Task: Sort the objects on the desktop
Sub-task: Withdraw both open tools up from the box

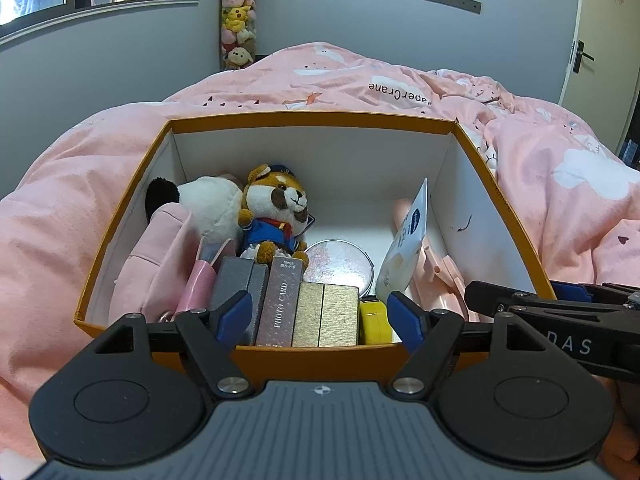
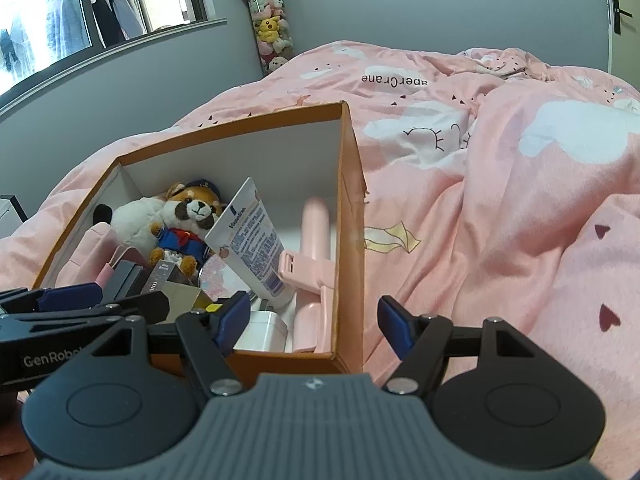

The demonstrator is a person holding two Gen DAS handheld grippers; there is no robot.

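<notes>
Orange box (image 1: 120, 236) just ahead of empty left hand-held gripper (image 1: 320, 316)

Matt cardboard box (image 1: 120, 240), fuzzy plush bear (image 1: 276, 216), soft cotton quilt (image 1: 560, 200).

Soft daylight from window (image 2: 60, 20), dim room, strong fisheye bending at edges, focus fairly sharp.
</notes>
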